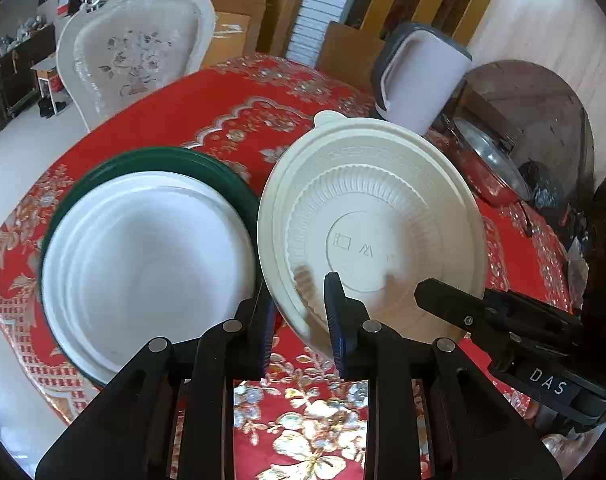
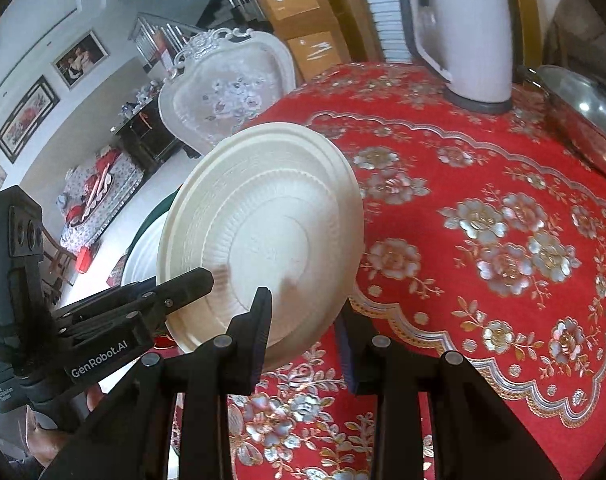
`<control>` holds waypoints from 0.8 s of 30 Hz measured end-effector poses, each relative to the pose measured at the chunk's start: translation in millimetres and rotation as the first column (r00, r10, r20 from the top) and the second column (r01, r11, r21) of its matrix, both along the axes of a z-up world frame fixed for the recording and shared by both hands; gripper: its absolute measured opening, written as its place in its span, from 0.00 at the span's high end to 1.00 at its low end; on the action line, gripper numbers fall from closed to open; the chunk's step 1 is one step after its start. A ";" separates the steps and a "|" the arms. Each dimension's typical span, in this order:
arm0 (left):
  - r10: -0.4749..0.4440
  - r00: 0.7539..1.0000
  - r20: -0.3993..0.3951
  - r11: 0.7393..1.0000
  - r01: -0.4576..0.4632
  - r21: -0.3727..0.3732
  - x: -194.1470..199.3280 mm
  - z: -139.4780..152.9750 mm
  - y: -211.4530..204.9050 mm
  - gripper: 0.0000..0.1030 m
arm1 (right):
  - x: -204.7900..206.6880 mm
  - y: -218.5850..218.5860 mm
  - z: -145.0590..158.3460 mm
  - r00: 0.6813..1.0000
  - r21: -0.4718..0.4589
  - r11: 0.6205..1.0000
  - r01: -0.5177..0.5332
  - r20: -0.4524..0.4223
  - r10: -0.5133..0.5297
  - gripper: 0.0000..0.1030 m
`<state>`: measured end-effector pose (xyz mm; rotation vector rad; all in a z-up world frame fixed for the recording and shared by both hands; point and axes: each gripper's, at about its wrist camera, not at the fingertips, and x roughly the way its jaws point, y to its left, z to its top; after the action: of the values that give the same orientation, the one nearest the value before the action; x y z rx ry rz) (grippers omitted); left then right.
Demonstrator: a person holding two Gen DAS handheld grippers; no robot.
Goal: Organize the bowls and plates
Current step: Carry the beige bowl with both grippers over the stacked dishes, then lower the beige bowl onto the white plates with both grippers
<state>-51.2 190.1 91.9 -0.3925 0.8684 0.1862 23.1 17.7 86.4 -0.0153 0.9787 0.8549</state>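
A cream ribbed plastic bowl (image 1: 367, 232) is held tilted above the red tablecloth, its inside toward both cameras. My left gripper (image 1: 299, 320) pinches its near left rim between its two blue pads. My right gripper (image 2: 303, 320) pinches the near right rim of the same bowl (image 2: 263, 232). To the left a white plate (image 1: 143, 264) lies on a dark green plate (image 1: 175, 160) on the table. In the right wrist view the white plate (image 2: 143, 256) shows as a sliver behind the bowl.
A white and grey kettle (image 2: 463, 36) stands at the table's far side. A steel pan with a glass lid (image 2: 583, 120) lies at the far right. A white ornate chair (image 1: 135, 48) stands behind the table. The red flowered tablecloth (image 2: 483, 240) covers the round table.
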 end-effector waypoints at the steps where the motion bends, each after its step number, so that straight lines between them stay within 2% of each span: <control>1: 0.007 1.000 0.001 1.000 -0.007 0.000 -1.9 0.6 2.8 0.78 | -1.4 3.7 0.7 1.000 0.000 1.000 -0.008 0.002 0.008 0.69; 16: 0.143 0.989 0.024 0.990 -0.142 -0.017 -44.4 5.9 58.8 0.78 | -20.9 70.5 9.9 0.990 -0.010 0.990 -0.140 0.026 0.140 0.69; 24: 0.219 0.976 0.004 0.975 -0.219 -0.028 -65.5 -5.0 90.0 0.78 | -32.8 113.4 2.5 0.977 -0.049 0.976 -0.210 0.022 0.212 0.69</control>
<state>-116.7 280.1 87.0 -0.5146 0.8204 0.3763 -9.7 131.1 88.9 -0.1730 0.9828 1.0240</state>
